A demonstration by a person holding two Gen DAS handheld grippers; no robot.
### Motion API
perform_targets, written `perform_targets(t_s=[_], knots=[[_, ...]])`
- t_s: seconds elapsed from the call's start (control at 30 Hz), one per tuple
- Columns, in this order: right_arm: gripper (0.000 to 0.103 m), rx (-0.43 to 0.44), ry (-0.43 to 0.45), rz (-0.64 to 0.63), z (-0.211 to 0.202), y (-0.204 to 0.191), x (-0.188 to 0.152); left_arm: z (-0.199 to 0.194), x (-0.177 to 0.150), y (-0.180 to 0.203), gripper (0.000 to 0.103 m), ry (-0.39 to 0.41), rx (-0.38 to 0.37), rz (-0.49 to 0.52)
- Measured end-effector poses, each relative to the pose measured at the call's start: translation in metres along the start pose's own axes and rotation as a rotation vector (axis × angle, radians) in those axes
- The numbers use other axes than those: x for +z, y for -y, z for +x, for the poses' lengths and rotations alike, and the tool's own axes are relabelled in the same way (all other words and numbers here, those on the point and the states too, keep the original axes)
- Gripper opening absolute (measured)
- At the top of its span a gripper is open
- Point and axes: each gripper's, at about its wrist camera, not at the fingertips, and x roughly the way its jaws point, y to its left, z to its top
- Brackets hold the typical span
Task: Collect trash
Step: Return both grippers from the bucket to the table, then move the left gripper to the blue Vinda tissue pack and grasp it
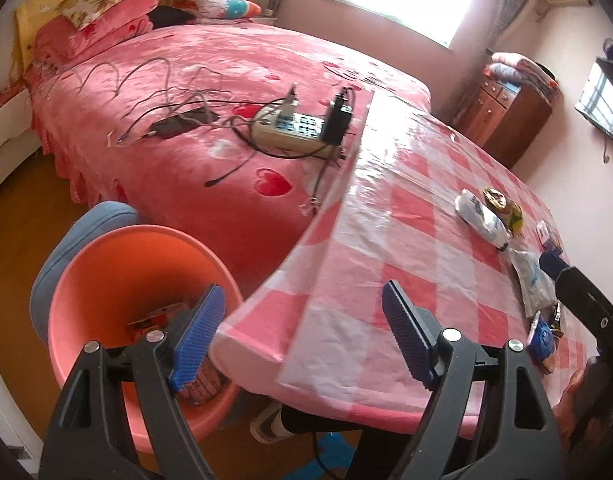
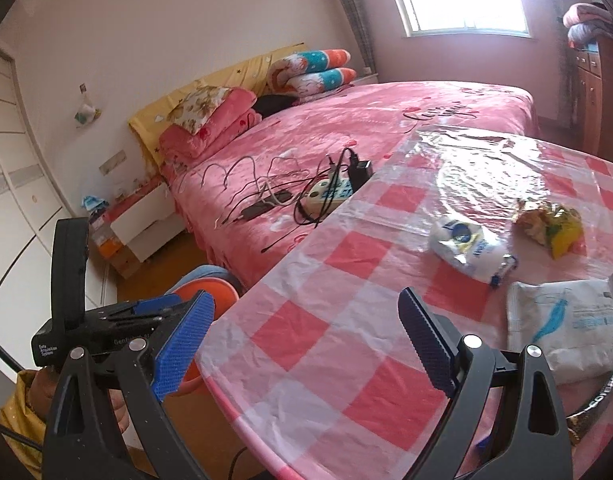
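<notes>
An orange bin point(image 1: 106, 264) stands on the floor beside the table's corner, with some trash point(image 1: 158, 320) at its bottom. My left gripper point(image 1: 302, 332) hovers open and empty over the table's near corner, its left finger above the bin. On the pink checked tablecloth point(image 2: 306, 328) lie a white and blue wrapper point(image 2: 470, 248), a crumpled yellow wrapper point(image 2: 550, 224) and a flat white packet point(image 2: 566, 332). My right gripper point(image 2: 306, 344) is open and empty above the cloth, left of the packet. In the left wrist view the wrappers point(image 1: 482, 216) lie at far right, with a small blue one point(image 1: 542, 336).
A pink bed point(image 1: 210, 80) behind the table carries a power strip point(image 1: 294, 128), a phone point(image 1: 182, 124) and tangled cables. A wooden cabinet point(image 1: 510, 120) stands at the back right. A blue cushion point(image 1: 98, 216) sits behind the bin. A hand in a yellow sleeve point(image 2: 18, 412) shows at lower left.
</notes>
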Motion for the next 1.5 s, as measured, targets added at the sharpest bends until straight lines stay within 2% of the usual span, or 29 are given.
perform_targets(t_s=[1.03, 1.5], knots=[[0.092, -0.065, 0.114, 0.158, -0.052, 0.085, 0.001, 0.019, -0.008, 0.1, 0.081, -0.068, -0.026, 0.173], [0.092, -0.111, 0.183, 0.251, -0.085, 0.133, 0.002, 0.028, -0.015, 0.148, 0.081, -0.098, -0.069, 0.267]])
